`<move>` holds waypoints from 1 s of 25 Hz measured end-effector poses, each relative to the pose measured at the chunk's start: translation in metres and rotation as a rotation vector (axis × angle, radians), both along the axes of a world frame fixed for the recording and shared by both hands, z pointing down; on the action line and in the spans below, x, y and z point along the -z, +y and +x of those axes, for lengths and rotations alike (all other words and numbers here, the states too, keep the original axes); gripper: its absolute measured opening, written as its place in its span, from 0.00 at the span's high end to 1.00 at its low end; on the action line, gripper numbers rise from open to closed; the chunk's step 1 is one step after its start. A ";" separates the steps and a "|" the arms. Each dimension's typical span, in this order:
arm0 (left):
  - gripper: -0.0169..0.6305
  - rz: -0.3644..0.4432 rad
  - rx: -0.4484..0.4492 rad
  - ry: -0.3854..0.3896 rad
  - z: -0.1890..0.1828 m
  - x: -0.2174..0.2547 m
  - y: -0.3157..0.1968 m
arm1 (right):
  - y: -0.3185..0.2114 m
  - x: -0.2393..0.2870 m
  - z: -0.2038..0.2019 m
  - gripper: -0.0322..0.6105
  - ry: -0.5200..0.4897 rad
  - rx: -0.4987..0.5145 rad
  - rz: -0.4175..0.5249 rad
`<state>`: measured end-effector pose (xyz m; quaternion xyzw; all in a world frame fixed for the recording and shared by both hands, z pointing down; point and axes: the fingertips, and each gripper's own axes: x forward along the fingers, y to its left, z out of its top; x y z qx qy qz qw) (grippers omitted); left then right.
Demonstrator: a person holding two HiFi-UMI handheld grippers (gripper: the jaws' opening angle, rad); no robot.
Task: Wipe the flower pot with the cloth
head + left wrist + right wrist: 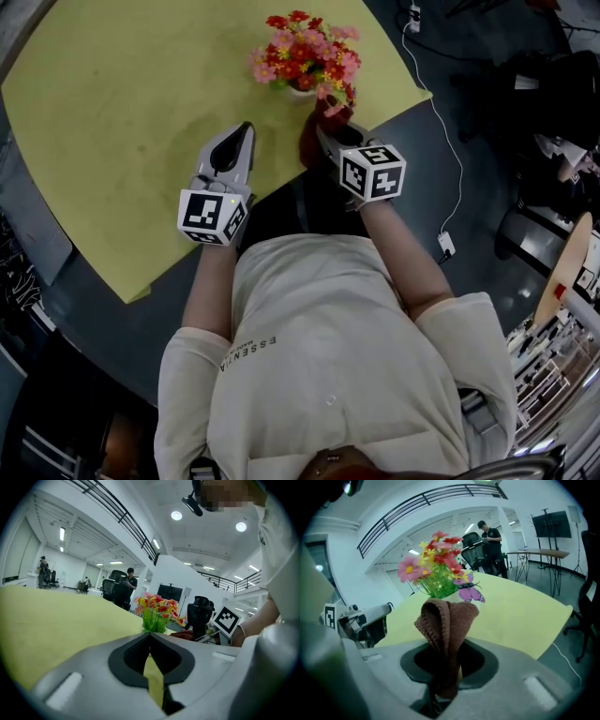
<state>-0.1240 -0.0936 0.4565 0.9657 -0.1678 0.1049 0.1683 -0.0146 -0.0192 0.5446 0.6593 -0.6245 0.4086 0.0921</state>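
The yellow table (112, 122) takes up most of the space in front of the person (328, 347), who stands at its near edge with both arms out over it. The floor around it is dark.

The left gripper (246, 127) is out over the yellow top, well to the left of the pot, and its marker cube (211, 216) sits back by the wrist. In its own view the left gripper (150, 637) has its jaws pressed together with nothing between them (only a sliver of yellow table shows through the slit behind the tips).

The right gripper (326, 134) is by the table's right corner and points toward the flowers. Its jaws are clamped on the cloth (445, 620), a brown knitted piece that bunches up in a folded lump above the tips.

The flowers (305, 47), red, pink and yellow, spread wide over the small white pot (300, 91). The pot stands upright on the yellow top, near its right corner and just beyond the right gripper. From above, the cloth (311, 141) lies close in front of the pot, under the overhanging blooms. I can't tell whether it touches the pot.

A purple butterfly (468, 592) is perched low among the stems on the right. A white cable (455, 159) trails across the floor to the right of the table.
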 end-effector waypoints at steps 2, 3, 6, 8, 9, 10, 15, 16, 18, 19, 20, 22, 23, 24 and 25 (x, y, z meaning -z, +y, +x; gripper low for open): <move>0.95 0.027 -0.006 -0.005 0.008 0.003 0.000 | 0.011 0.000 0.019 0.85 0.012 0.005 -0.025; 0.95 0.037 -0.010 -0.003 0.011 0.005 0.000 | 0.017 0.001 0.031 0.85 0.024 0.005 -0.040; 0.79 0.042 -0.011 0.027 0.025 0.012 0.001 | 0.026 0.008 0.069 0.85 0.075 0.011 -0.062; 0.62 0.041 -0.004 0.024 0.036 0.009 -0.001 | 0.022 0.014 0.093 0.85 0.107 0.026 -0.059; 0.54 0.045 0.002 0.022 0.041 0.006 -0.002 | 0.017 0.017 0.103 0.85 0.115 0.035 -0.053; 0.46 0.052 0.006 0.021 0.047 0.003 -0.003 | 0.011 0.019 0.112 0.85 0.118 0.046 -0.047; 0.18 0.086 -0.046 -0.056 0.081 -0.023 -0.002 | -0.023 0.034 0.145 0.85 0.148 0.131 -0.015; 0.14 0.093 -0.069 -0.081 0.087 -0.031 -0.003 | -0.030 0.036 0.149 0.85 0.151 0.144 -0.009; 0.11 0.086 -0.106 -0.110 0.097 -0.041 -0.008 | -0.041 0.039 0.153 0.85 0.151 0.172 0.004; 0.10 0.081 -0.121 -0.120 0.102 -0.043 -0.011 | -0.046 0.040 0.154 0.85 0.150 0.187 0.008; 0.10 0.083 -0.137 -0.135 0.106 -0.047 -0.013 | -0.049 0.041 0.155 0.85 0.148 0.202 0.009; 0.10 0.107 -0.178 -0.177 0.112 -0.059 -0.016 | -0.053 0.040 0.157 0.85 0.138 0.230 0.009; 0.10 0.122 -0.205 -0.199 0.116 -0.064 -0.017 | -0.054 0.040 0.157 0.85 0.131 0.244 0.008; 0.10 0.137 -0.235 -0.218 0.119 -0.068 -0.017 | -0.055 0.039 0.158 0.85 0.123 0.256 0.006; 0.10 0.155 -0.267 -0.233 0.124 -0.070 -0.017 | -0.056 0.037 0.159 0.85 0.117 0.266 0.003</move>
